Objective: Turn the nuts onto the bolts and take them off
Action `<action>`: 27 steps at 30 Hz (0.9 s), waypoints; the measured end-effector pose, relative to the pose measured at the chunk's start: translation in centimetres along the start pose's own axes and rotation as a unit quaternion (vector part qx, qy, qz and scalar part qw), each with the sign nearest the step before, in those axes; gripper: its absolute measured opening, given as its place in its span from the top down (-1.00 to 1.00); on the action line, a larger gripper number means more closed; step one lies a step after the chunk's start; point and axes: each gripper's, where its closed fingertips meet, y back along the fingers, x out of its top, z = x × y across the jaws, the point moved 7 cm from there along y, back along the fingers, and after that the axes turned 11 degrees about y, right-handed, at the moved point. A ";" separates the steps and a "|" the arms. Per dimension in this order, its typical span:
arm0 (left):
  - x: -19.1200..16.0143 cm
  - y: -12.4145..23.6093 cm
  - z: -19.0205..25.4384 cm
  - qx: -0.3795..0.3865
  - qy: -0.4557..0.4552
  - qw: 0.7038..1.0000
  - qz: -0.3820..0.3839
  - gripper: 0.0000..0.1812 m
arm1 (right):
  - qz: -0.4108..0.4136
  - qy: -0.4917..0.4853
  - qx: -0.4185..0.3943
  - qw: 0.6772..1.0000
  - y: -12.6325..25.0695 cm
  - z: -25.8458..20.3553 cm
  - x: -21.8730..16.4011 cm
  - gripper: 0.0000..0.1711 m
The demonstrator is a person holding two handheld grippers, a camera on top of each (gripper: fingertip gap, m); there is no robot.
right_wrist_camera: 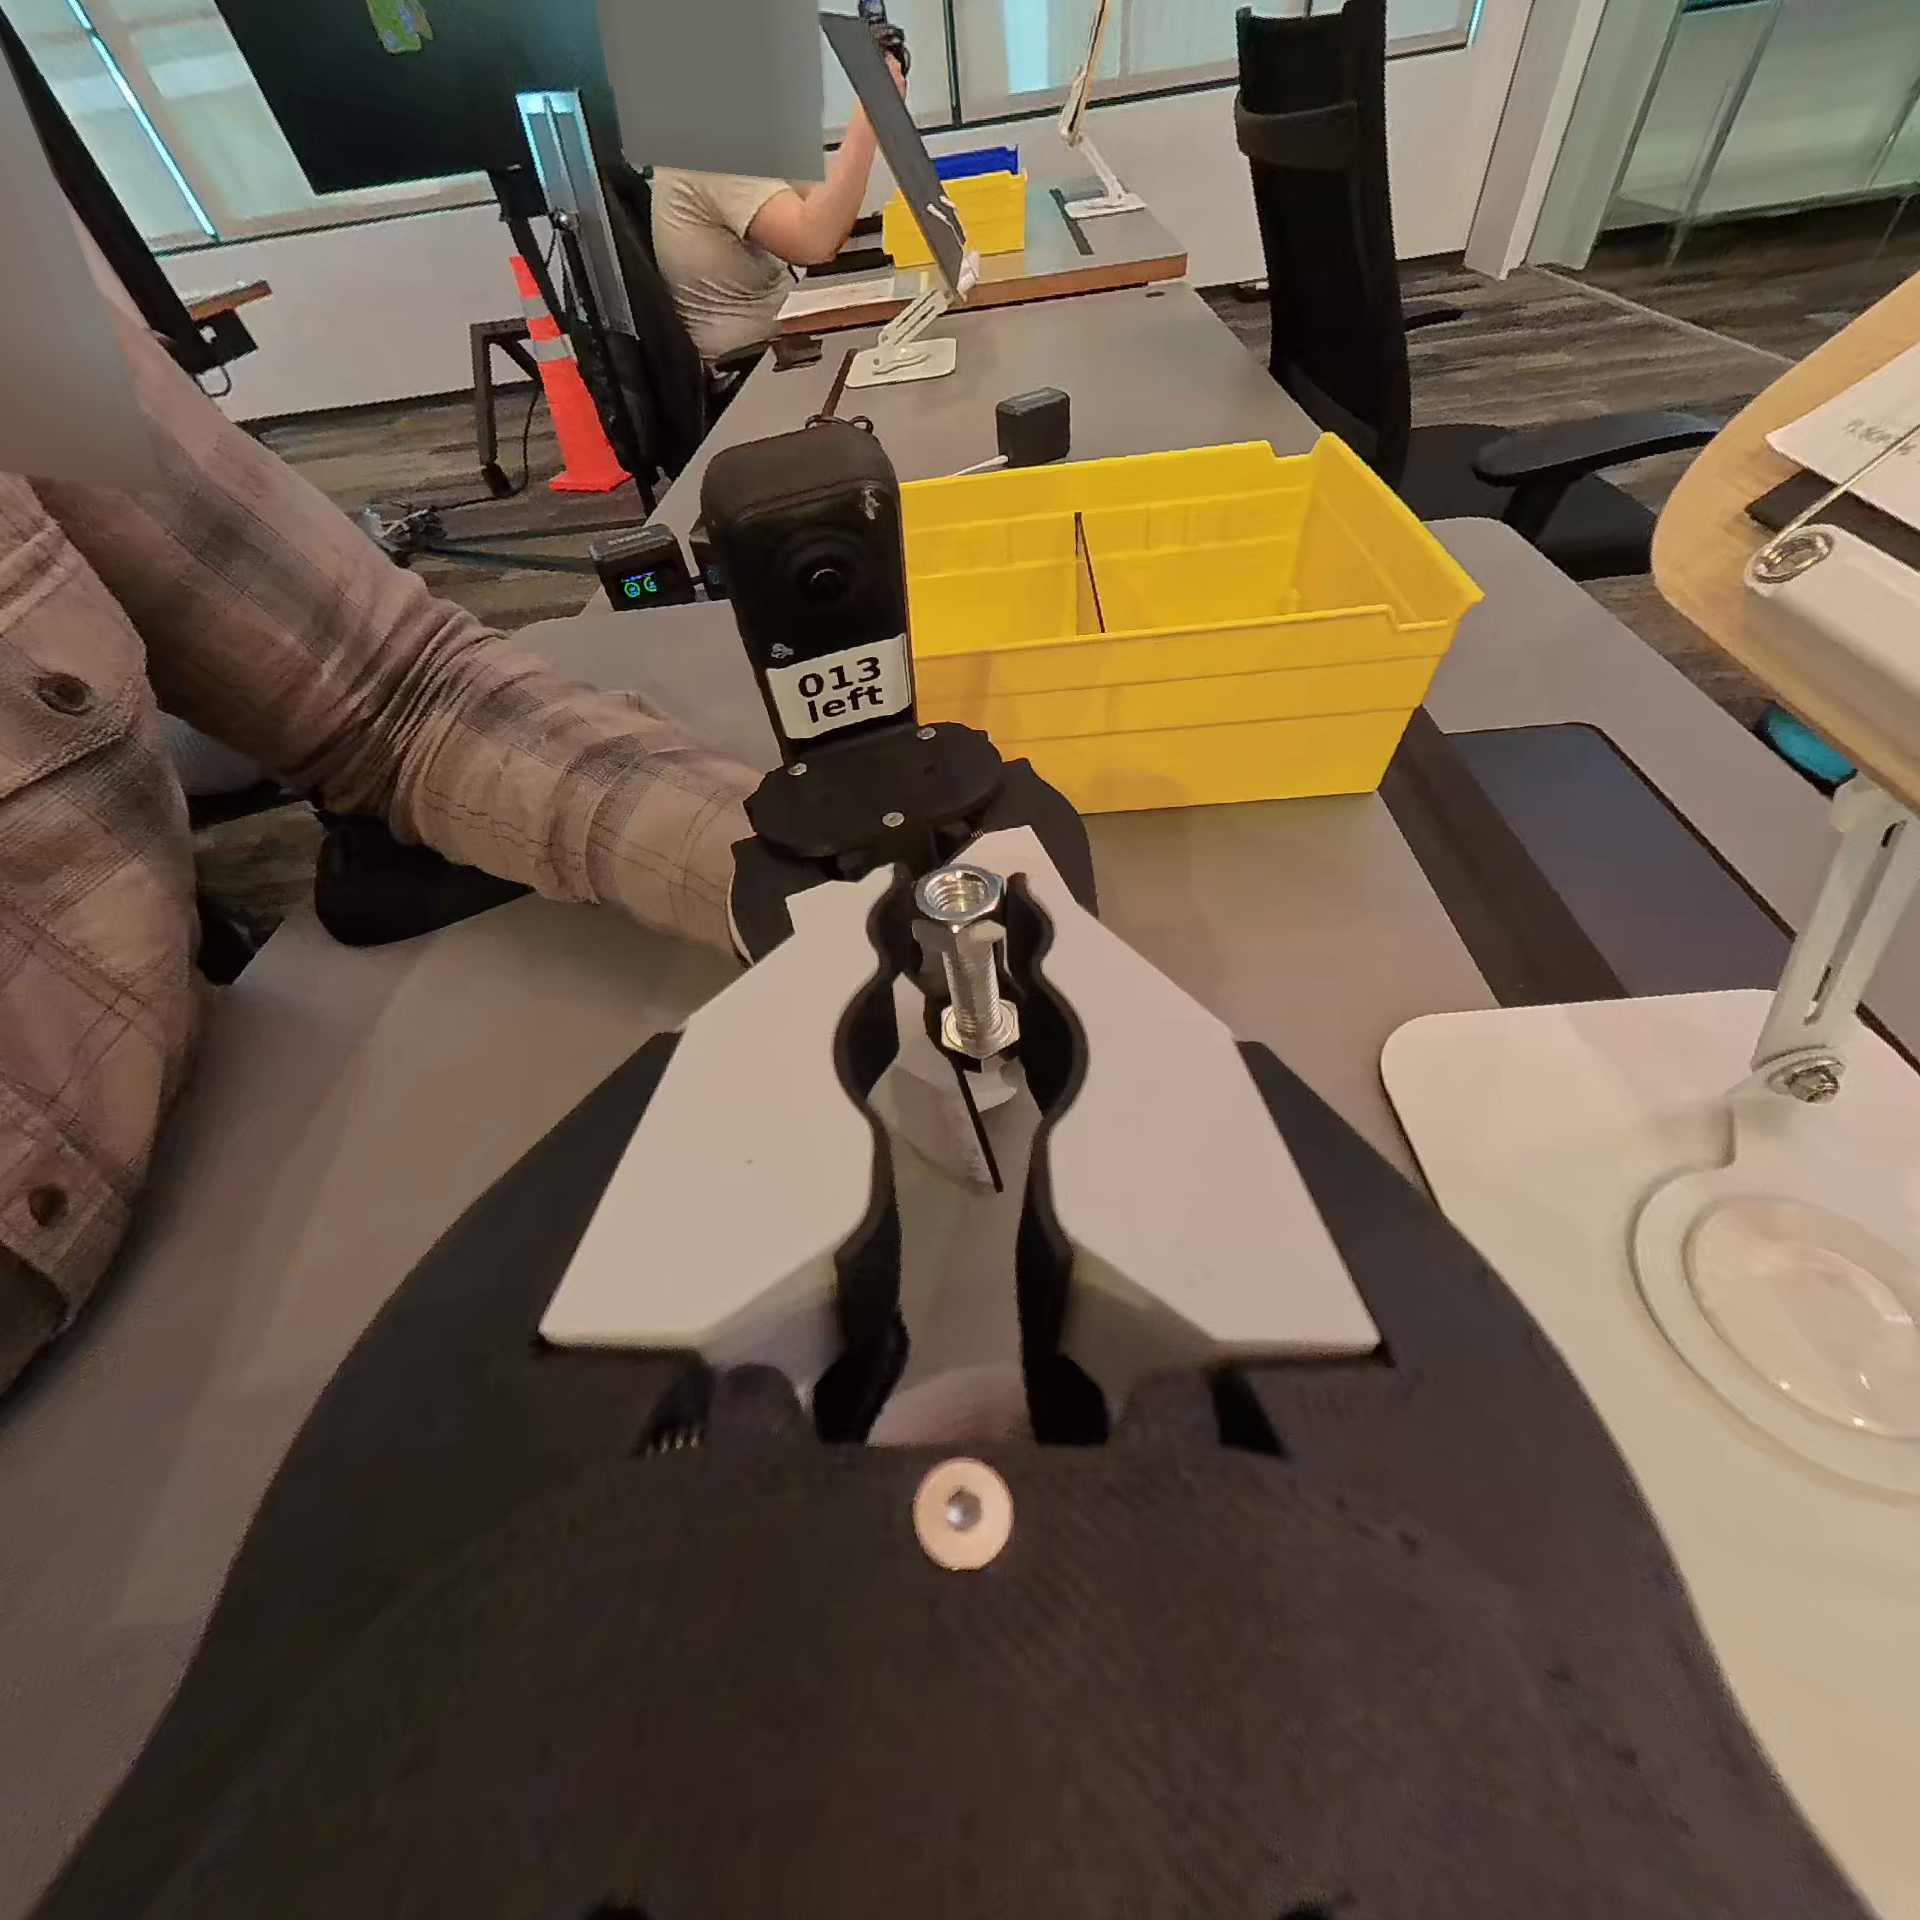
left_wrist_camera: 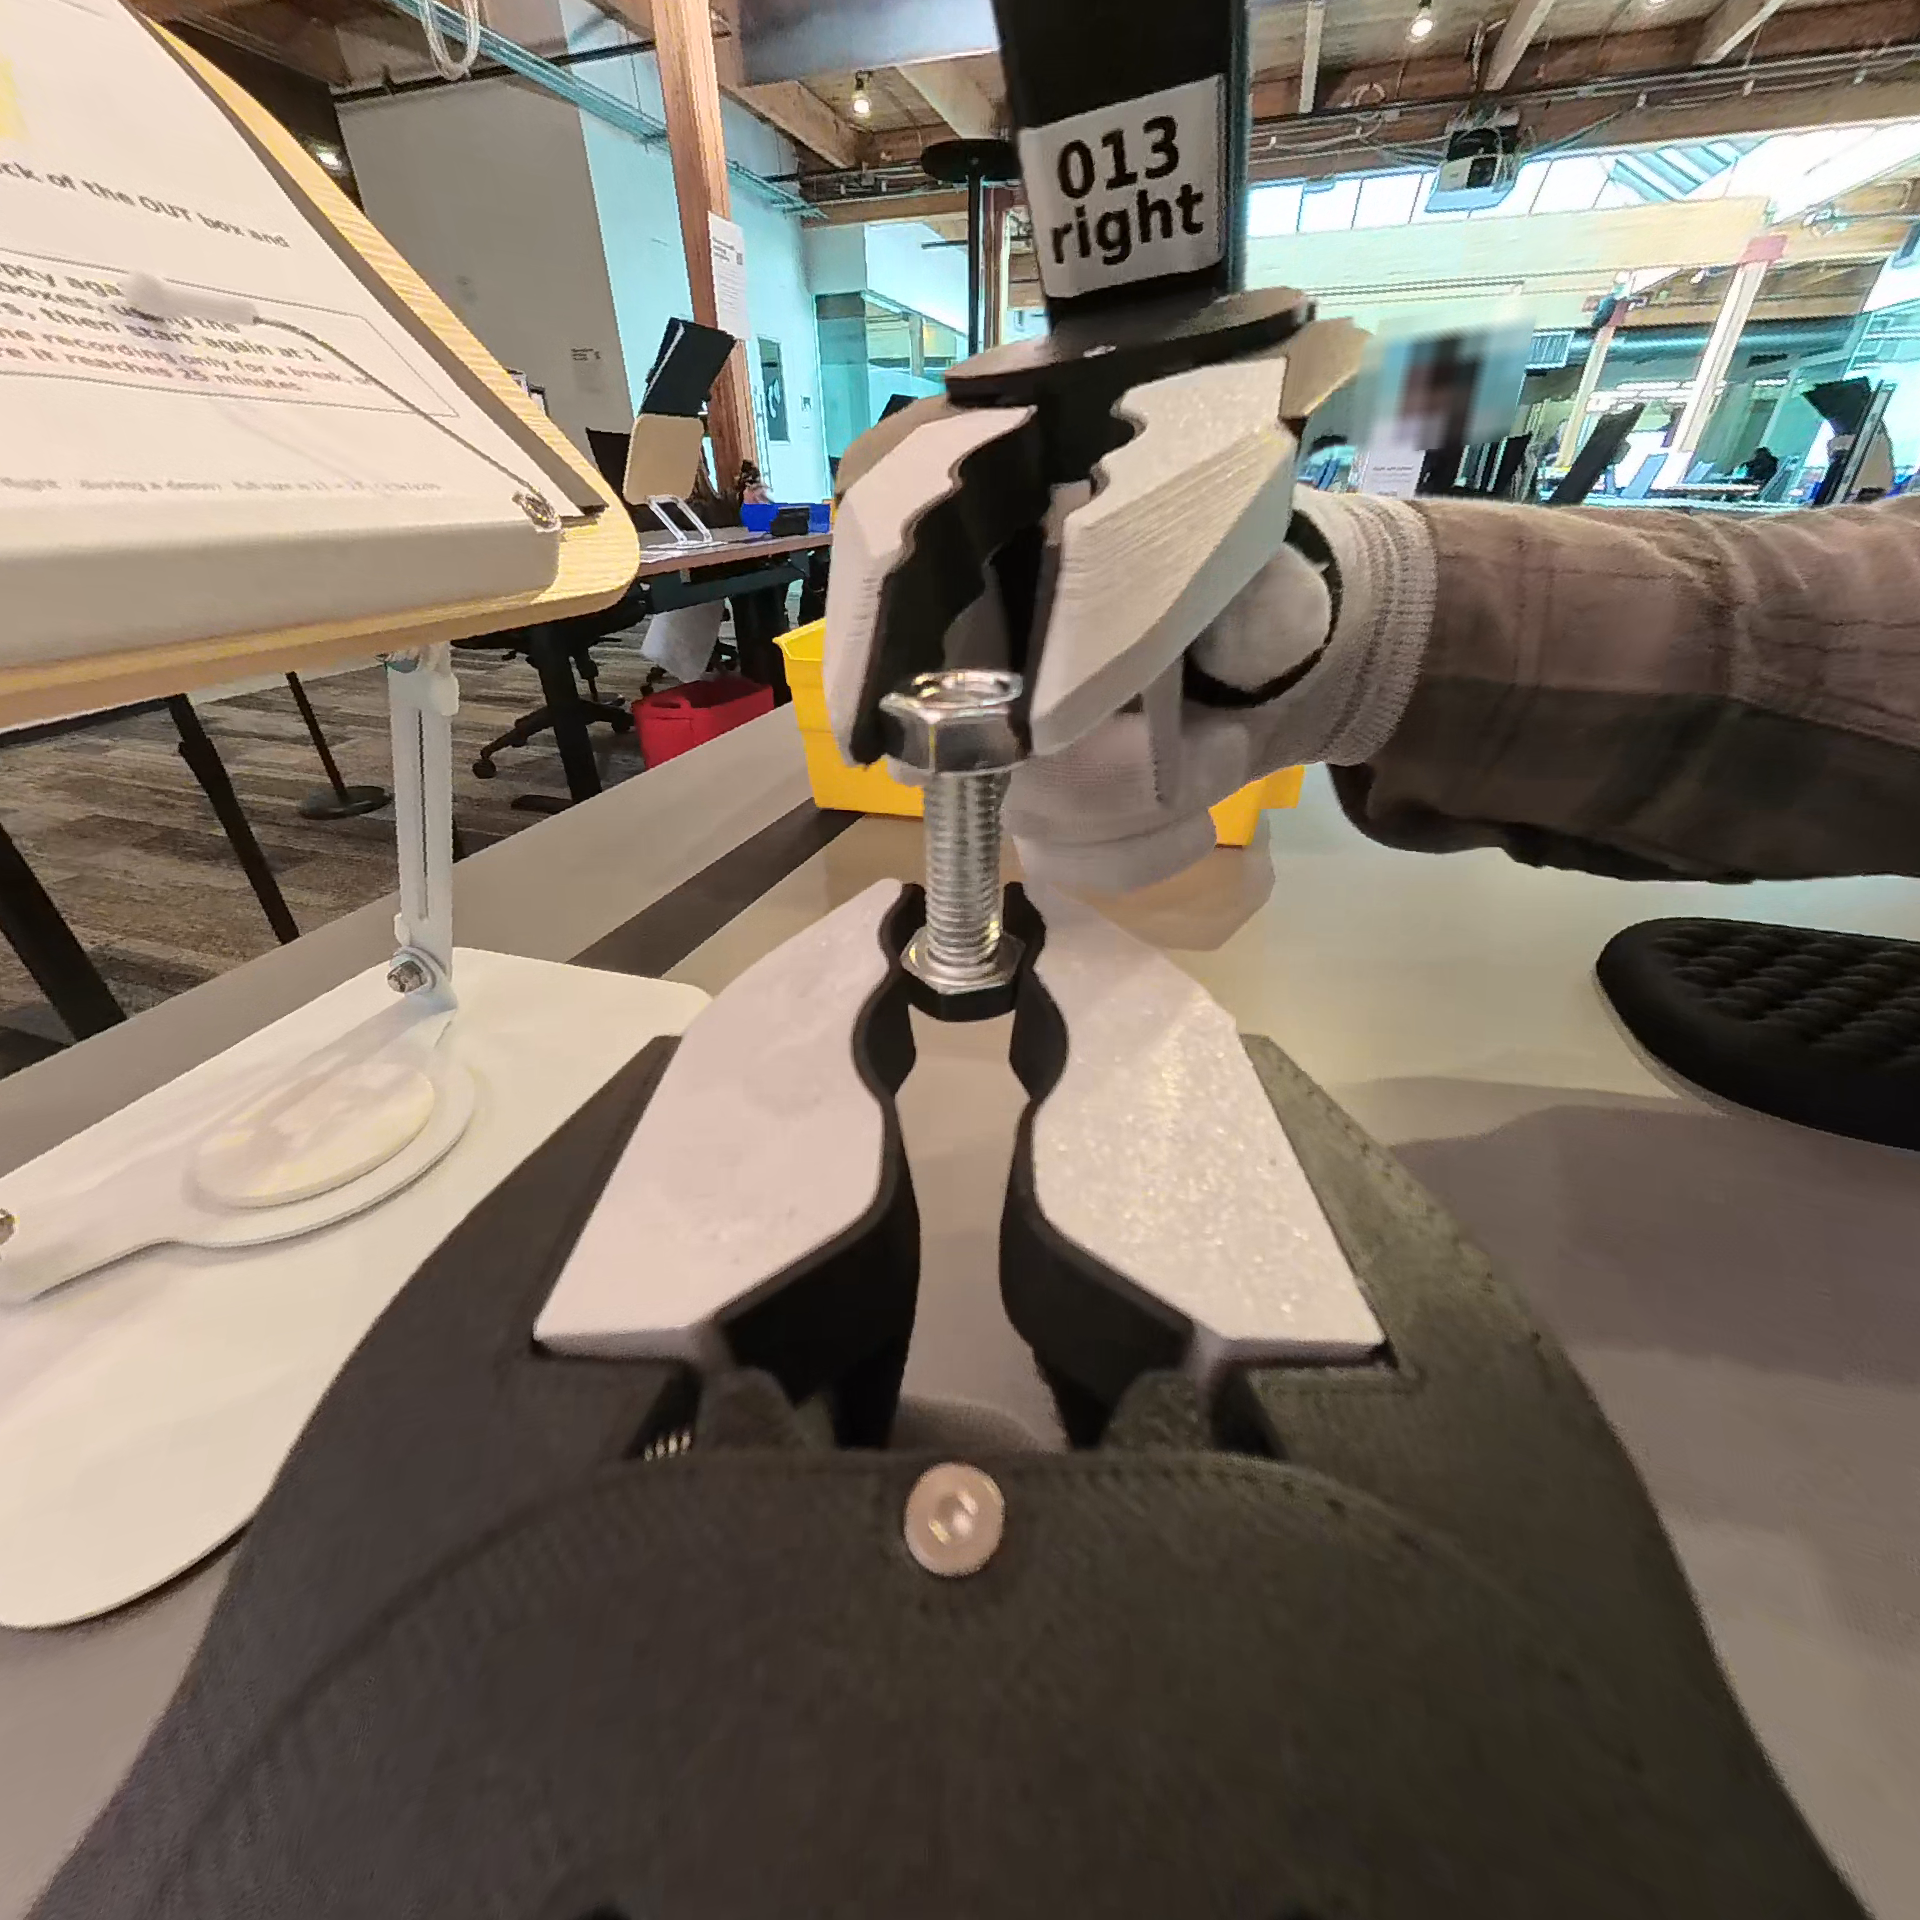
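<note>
Two grippers, left (left_wrist_camera: pixel 961 961) on bolt (left_wrist_camera: pixel 961 873) head, right (left_wrist_camera: pixel 951 727) seemingly on nut (left_wrist_camera: pixel 951 717).

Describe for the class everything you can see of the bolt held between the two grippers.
The bolt is shiny silver metal with a threaded shank, standing upright above the table. Its hex head sits at the bottom, clamped between the fingertips of the left gripper. A silver hex nut sits at its top end, gripped by the right gripper coming from above. Most of the thread is bare.

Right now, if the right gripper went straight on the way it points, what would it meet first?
Probably the left gripper just beyond its tips; the right gripper already holds the nut on the bolt. Depth is uncertain.
</note>
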 end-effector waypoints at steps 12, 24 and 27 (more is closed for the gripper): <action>-0.5 -0.4 -0.6 0.053 0.001 0.998 -0.020 0.84 | -0.012 -0.037 -0.225 0.974 -0.6 -1.7 -0.7 0.81; -0.8 -0.7 -0.3 0.058 -0.010 0.998 -0.035 0.84 | -0.002 -0.059 -0.455 0.889 -1.8 -4.0 -1.1 0.82; -0.8 -0.8 -0.2 0.052 -0.012 0.998 -0.036 0.84 | -0.009 -0.035 -0.456 0.889 -1.1 -4.0 -0.5 0.34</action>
